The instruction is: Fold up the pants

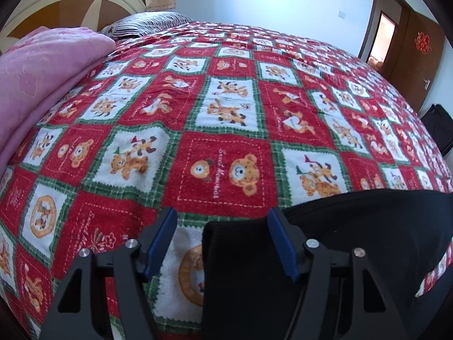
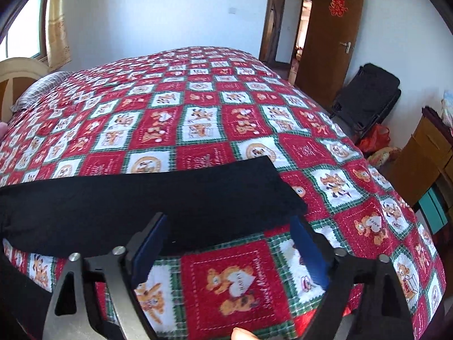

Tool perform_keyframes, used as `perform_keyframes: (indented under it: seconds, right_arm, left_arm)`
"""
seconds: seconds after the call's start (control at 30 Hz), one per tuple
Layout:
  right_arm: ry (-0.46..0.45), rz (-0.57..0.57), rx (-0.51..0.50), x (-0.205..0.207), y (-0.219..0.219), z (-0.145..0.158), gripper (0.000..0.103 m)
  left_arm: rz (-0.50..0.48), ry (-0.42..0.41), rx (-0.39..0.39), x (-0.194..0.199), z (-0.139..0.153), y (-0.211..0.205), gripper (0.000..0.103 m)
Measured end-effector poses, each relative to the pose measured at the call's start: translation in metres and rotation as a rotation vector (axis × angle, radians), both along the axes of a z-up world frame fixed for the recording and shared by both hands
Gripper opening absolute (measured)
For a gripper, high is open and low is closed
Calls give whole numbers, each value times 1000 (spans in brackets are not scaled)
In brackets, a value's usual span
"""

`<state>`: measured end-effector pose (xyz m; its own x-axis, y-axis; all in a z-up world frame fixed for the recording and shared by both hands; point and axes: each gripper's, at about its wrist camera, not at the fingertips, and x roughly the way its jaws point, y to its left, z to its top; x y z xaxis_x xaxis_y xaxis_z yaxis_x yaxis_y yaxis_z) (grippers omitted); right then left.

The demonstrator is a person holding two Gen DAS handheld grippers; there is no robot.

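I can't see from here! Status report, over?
Left gripper open, straddling pants end. Right gripper open at other end. Pants flat on bedspread. Nothing blocking.

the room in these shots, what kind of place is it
Most likely a home bedroom: a big bed under a red bear-print quilt, a curved headboard with a striped pillow, and a wooden door.

Left tool [image 1: 222,240] and right tool [image 2: 230,246], lower frame in each wrist view: matte black angular linkage arms with triangular cut-outs, round silver screw heads at the pivots, ribbed dark blue pads [image 1: 284,245] lining the inner faces of both fingers.
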<state>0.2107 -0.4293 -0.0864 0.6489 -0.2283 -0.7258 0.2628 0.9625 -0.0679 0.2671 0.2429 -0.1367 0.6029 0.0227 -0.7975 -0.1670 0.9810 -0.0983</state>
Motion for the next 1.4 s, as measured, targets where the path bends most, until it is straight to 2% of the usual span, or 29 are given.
perform_keyframes:
  seconds: [0.07, 0.13, 0.2, 0.3, 0.33, 0.37, 0.43, 0.53, 0.6, 0.77, 0.87, 0.93, 1.03, 1.17, 1.27, 1.3, 1.37, 1.4]
  right_arm:
    - [3, -31, 22, 1, -12, -2, 86]
    - [5, -50, 33, 2, -22, -4, 86]
    - [10, -62, 29, 4, -29, -6, 86]
    - [17, -79, 41, 6, -38, -8, 86]
    - [22, -82, 43, 8, -41, -9, 85]
    - [33, -86, 45, 11, -45, -10, 81]
    - [55, -99, 61, 16, -56, -12, 72]
    - [56, -133, 82, 24, -77, -10, 68]
    - [38, -154, 91, 30, -92, -4, 68]
    - [8, -175, 221, 52, -128, -3, 68]
    - [63, -121, 291, 77, -132, -14, 68]
    - [87, -88, 292, 92, -127, -20, 69]
    - [108, -61, 309, 111, -121, -29, 69]
    - [171, -36, 285, 132, -112, -47, 69]
    - [202, -14, 252, 141, -106, -57, 68]
    - [202, -4, 249, 141, -103, -57, 64]
    - [224, 19, 230, 143, -97, -58, 20]
    - [223, 22, 217, 142, -97, -57, 19]
  left_arm:
    - [-19, -11, -23, -3, 1, 0, 68]
    - [-35, 6, 6, 0, -2, -2, 67]
    - [-42, -2, -13, 0, -3, 1, 64]
    - [-87, -1, -34, 4, -4, -1, 44]
    - [-93, -4, -31, 4, -4, -2, 42]
    - [-99, -9, -17, 4, -4, -3, 40]
    - [-134, -15, -24, 5, -2, -6, 20]
    - [-167, -26, -10, 4, 1, -10, 13]
    - [-190, -44, 2, 3, 3, -12, 13]
    - [-198, -46, -21, 5, -2, -7, 13]
    - [-189, -49, -71, 6, -4, -2, 13]
    - [-186, -55, -103, 6, -5, 1, 13]
    - [-185, -48, -108, 6, -5, 2, 13]
    - [-187, -37, -78, 8, -4, -2, 14]
    - [-163, -32, -54, 11, -5, -1, 22]
    - [-161, -27, -60, 13, -6, -1, 22]
    - [-186, -19, -65, 14, -7, -3, 16]
    - [-199, -23, -52, 14, -7, -5, 13]
